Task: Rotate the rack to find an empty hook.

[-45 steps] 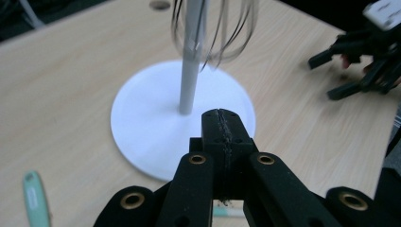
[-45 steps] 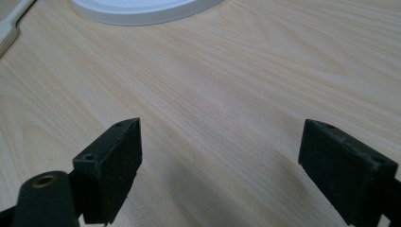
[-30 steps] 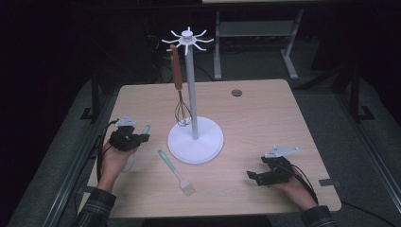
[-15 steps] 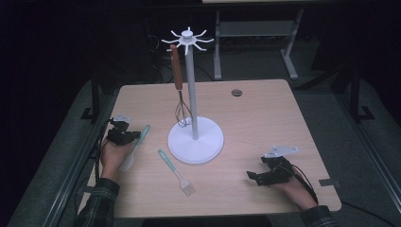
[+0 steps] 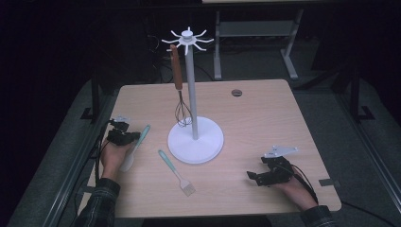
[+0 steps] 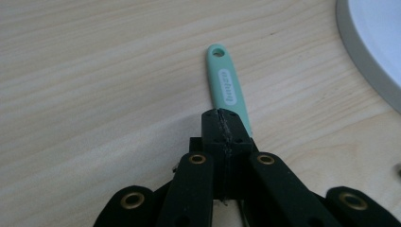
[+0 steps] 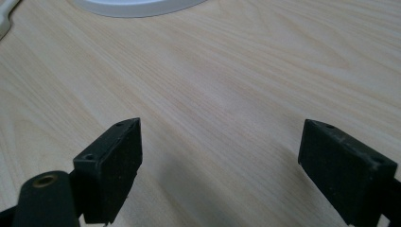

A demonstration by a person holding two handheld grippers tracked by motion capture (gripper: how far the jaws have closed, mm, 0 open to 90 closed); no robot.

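A light wooden table (image 5: 265, 118) with rounded corners is seen from above, in a dark room. Near its centre stands a white utensil stand (image 5: 195, 137): a round flat base, a thin upright pole, and a crown of short hooks at the top. From a hook at about 9 o'clock of the pole hangs a wire whisk with a brown wooden handle (image 5: 178, 90), its wire head reaching down close to the base.

At 9 o'clock of the base, near the table's left edge, a person's left hand holds the left gripper (image 5: 124, 137). Its black jaws are closed tight on a mint-green spatula with a pale blade (image 5: 135, 148). In the left gripper view the spatula's green handle (image 6: 228, 92), with a hanging hole at its tip, sticks out past the pinched jaws and lies low over the wood, its tip toward the base. From above, the handle points to about 1 o'clock and the pale blade lies at 6 o'clock of the gripper, beside the hand.

At 7 o'clock of the base, a mint-handled basting brush with pale bristles (image 5: 175, 168) lies flat on the table, apart from the spatula.

At 4 o'clock of the base, near the front right corner, the right hand holds the right gripper (image 5: 257, 176). Its jaws stand wide apart with only bare wood between them, and they point toward 9 o'clock.

A small dark round disc (image 5: 236, 92) sits at 1 o'clock of the stand, near the far edge.
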